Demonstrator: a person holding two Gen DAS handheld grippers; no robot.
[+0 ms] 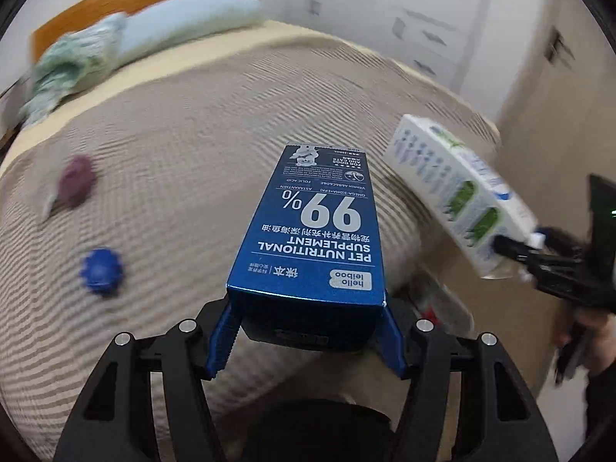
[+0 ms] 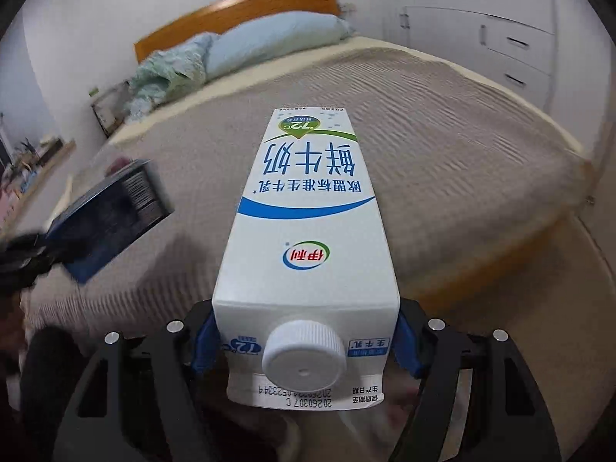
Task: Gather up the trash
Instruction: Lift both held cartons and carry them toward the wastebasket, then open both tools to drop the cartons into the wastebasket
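Left wrist view: left claw (image 1: 313,337) clenched on blue supplement box (image 1: 315,227), gripped at near end, box jutting toward 12 o'clock above bed (image 1: 192,134). Thin cardboard, likely empty, light, crushable; side-wall grip suits it. Blue ball (image 1: 102,271) at 9 o'clock, purple ball (image 1: 76,181) at 10, both on bed.

Right wrist view: right claw (image 2: 306,340) grasping milk carton (image 2: 308,208) by sides near white cap (image 2: 303,353). Coated board looks slick, semi-stiff; weight unclear. Supplement box shows at 9 o'clock.
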